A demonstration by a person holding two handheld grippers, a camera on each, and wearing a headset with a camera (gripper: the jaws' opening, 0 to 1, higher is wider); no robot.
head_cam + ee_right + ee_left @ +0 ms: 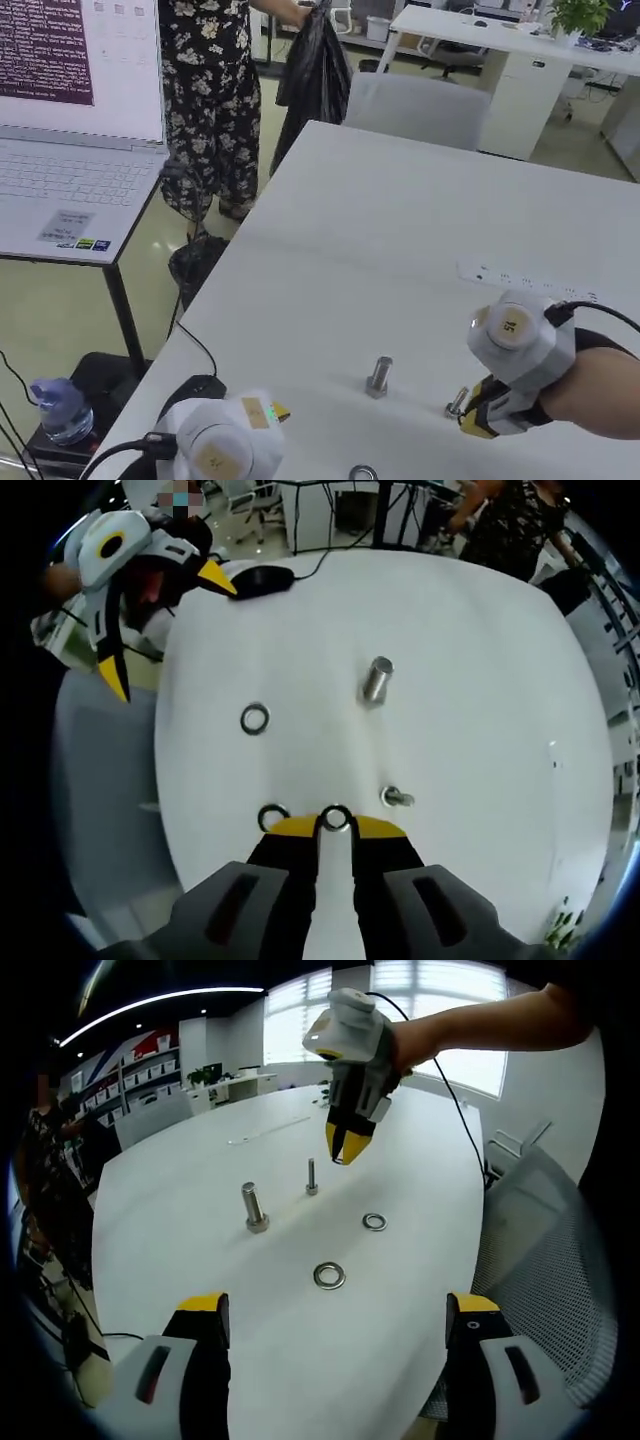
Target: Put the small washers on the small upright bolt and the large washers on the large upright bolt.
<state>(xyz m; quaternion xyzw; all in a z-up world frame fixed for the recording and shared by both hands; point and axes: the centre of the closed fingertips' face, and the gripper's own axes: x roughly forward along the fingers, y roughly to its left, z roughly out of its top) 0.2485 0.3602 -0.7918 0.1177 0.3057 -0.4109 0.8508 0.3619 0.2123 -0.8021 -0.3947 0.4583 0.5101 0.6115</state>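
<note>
Right gripper (336,832), jaws pinched on a small washer (336,818), should centre it over the small bolt (395,797); left gripper (337,1306) gapes empty.

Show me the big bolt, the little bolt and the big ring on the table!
big bolt (254,1205): left gripper view, on its upright shaft.
little bolt (312,1175): left gripper view, on its thin shaft.
big ring (319,1277): left gripper view, on the left side of its metal band.

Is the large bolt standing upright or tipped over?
Upright: the large bolt stands on end on the white table, shank pointing straight up.
</note>
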